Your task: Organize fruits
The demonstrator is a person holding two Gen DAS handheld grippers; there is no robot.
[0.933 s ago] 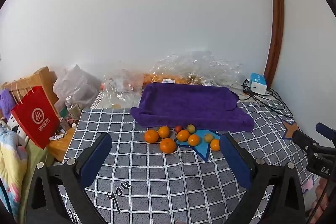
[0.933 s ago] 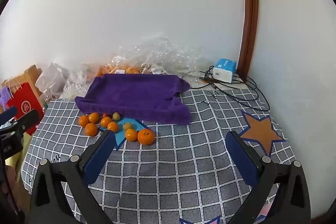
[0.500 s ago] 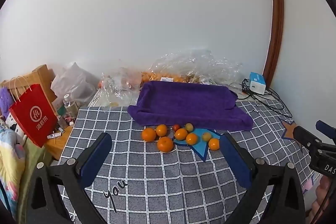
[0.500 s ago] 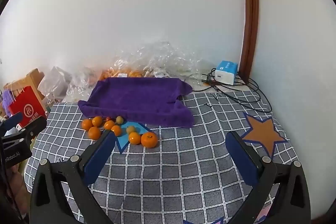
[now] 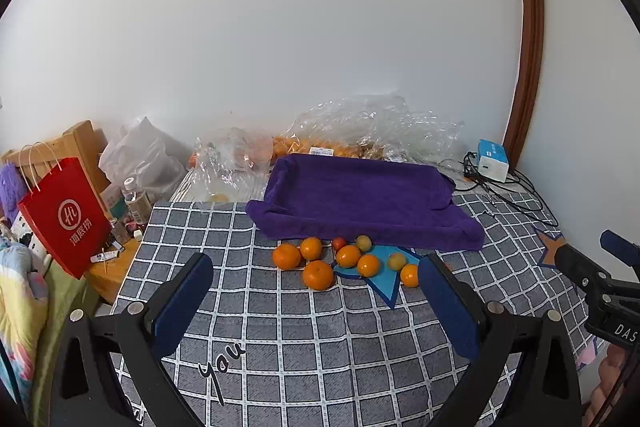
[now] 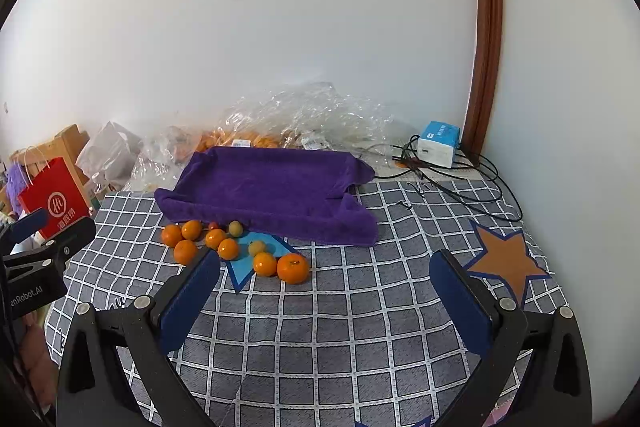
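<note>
Several oranges (image 5: 318, 274) (image 6: 293, 268) lie in a cluster on the grey checked cloth (image 5: 304, 339), with two small yellow-green fruits (image 5: 397, 261) (image 6: 257, 248) and a small red one (image 5: 339, 243) among them. Just behind the fruit lies a purple towel (image 5: 360, 199) (image 6: 272, 191) with raised edges. My left gripper (image 5: 314, 291) hovers open above the cloth, short of the fruit, nothing between its fingers. My right gripper (image 6: 326, 287) is also open and empty, in front of and to the right of the cluster.
Crumpled clear plastic bags (image 5: 372, 127) with more oranges sit against the wall. A blue-white box (image 6: 438, 143) with black cables (image 6: 472, 195) lies at the back right. A red paper bag (image 5: 66, 217) and wooden furniture stand off the left edge. A hand (image 6: 38, 367) holds the other gripper.
Both grippers have drawn back and up a little, so the fruit and towel sit slightly lower and farther in view. Nothing was grasped; the fruit has not moved.
</note>
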